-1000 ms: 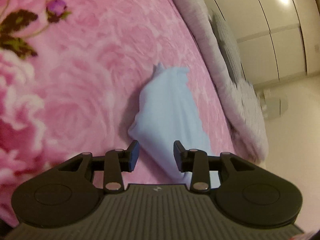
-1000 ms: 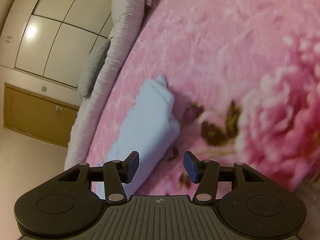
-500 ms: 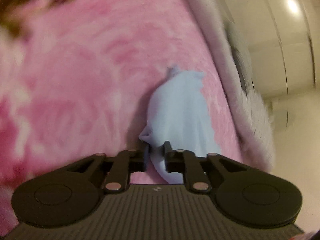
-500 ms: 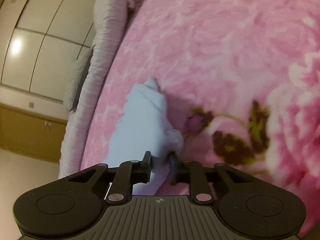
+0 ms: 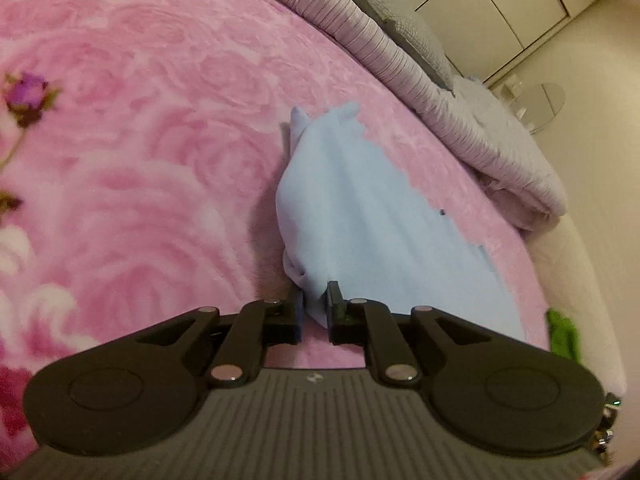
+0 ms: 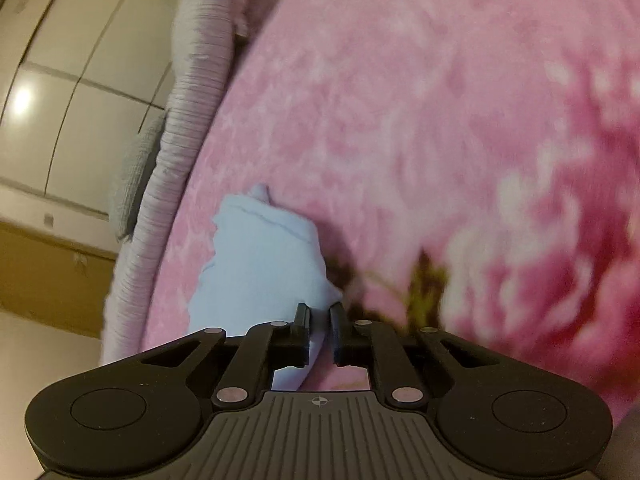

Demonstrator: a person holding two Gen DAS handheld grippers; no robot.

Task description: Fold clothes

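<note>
Pink, rose-patterned bedding (image 5: 152, 128) is spread over the bed and carries a pale blue garment (image 5: 360, 216), which is laid near the bed's edge, where a ribbed lilac cover (image 5: 404, 60) is rolled along the side. The garment is bunched at its near end, and a small pointed corner is seen sticking up at its far end. The near bunched fold is pinched by the left gripper (image 5: 315, 304); blue cloth is seen between its jaws, which are easing apart slightly though the pads are pressed on the fabric. In the right wrist view the same garment (image 6: 264, 264) is seen, and another fold of it is clamped by the right gripper (image 6: 319, 320), whose jaws are closing, with a strip of blue cloth between the pads. A dark green leaf print (image 6: 424, 284) in the bedding is seen just beside that grip. A grey pillow (image 5: 400, 32) is set against the rolled cover. Something green (image 5: 564, 332) is glimpsed past the bed's edge, too blurred to be told. Pale wardrobe doors (image 6: 68, 92) fill the background.
</note>
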